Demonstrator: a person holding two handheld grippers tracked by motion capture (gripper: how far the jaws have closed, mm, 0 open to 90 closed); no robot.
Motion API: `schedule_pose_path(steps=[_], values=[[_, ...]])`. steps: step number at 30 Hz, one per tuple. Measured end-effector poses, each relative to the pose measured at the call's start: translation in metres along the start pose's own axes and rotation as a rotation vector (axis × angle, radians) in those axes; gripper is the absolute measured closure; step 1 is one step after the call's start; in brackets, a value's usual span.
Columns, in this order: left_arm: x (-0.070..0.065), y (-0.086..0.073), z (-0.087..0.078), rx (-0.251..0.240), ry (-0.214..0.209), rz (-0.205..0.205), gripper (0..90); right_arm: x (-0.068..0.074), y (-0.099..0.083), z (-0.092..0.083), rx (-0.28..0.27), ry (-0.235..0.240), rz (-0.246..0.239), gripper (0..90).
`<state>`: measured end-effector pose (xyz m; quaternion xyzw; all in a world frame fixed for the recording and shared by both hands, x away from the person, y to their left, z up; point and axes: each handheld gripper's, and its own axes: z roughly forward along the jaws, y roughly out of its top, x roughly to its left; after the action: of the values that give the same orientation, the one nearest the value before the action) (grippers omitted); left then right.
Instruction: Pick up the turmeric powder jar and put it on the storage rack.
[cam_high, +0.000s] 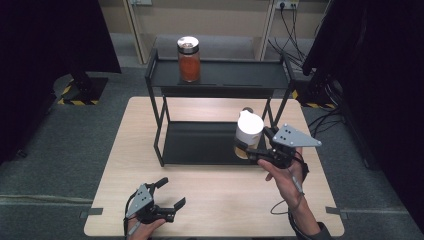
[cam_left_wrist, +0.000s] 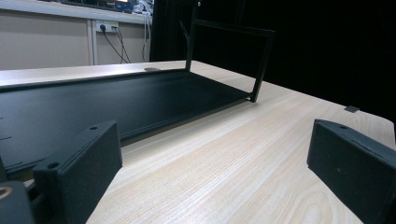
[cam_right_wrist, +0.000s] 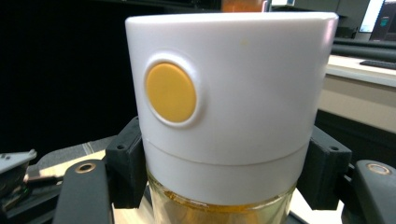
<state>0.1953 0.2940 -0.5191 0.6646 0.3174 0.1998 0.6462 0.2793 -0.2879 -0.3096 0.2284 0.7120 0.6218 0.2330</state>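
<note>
High view, step in hand: I read this as the carry stage. The right gripper (cam_high: 248, 148) holds a jar (cam_high: 248, 131) with a white lid in the air, at the front right corner of the black rack (cam_high: 156, 130).
Jar position: it hangs upright over the right end of the lower shelf (cam_high: 200, 142), clear of the table (cam_high: 215, 200). It touches neither shelf.
Right gripper state: I see both jaws clamped on the jar just under the lid. In the right gripper view the black pads (cam_right_wrist: 126, 168) press on either side at the seam where the white lid (cam_right_wrist: 229, 93) meets the glass (cam_right_wrist: 219, 210). The lid carries a round yellow button (cam_right_wrist: 170, 92). The glass holds something amber.
Left gripper state: my left gripper (cam_high: 167, 192) sits low at the near left of the table with its jaws spread wide and nothing between them. In the left gripper view its fingers (cam_left_wrist: 79, 172) frame bare wood and the lower shelf (cam_left_wrist: 116, 102).
Upper shelf: a second jar (cam_high: 189, 59) with red-orange contents stands on the upper shelf (cam_high: 235, 75), left of centre.
Next move, my judgement: the held jar most likely goes onto a shelf. For the upper one I need more height to clear the front rail, then a level advance to the free space right of the second jar.
Caution: I keep the jar upright and well apart from the rack's right post (cam_high: 284, 107).
</note>
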Motion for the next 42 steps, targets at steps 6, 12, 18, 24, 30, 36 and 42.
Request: schedule_pose_path(steps=[6, 12, 18, 24, 30, 36, 42], values=[[0.0, 0.0, 0.0, -0.001, 0.002, -0.003, 2.1, -0.005, 0.019, 0.009, 0.0, -0.001, -0.017, 31.0], [0.0, 0.0, 0.0, -0.001, 0.001, -0.004, 2.1, -0.01, 0.037, 0.018, -0.003, 0.001, -0.015, 31.0], [0.001, 0.0, 0.0, 0.0, 0.002, -0.004, 2.2, -0.017, 0.051, 0.025, -0.01, 0.009, -0.003, 31.0], [0.001, 0.0, -0.001, -0.001, 0.003, -0.008, 2.2, -0.021, 0.064, 0.032, -0.022, 0.023, 0.007, 31.0], [0.001, 0.0, -0.001, -0.001, 0.002, -0.008, 2.1, -0.024, 0.078, 0.04, -0.027, 0.028, 0.015, 31.0], [0.001, 0.0, -0.001, -0.001, 0.0, -0.008, 2.2, -0.026, 0.094, 0.05, -0.033, 0.018, 0.015, 31.0], [0.001, 0.0, -0.001, -0.002, -0.001, -0.009, 2.1, -0.029, 0.108, 0.059, -0.044, -0.003, 0.018, 31.0]])
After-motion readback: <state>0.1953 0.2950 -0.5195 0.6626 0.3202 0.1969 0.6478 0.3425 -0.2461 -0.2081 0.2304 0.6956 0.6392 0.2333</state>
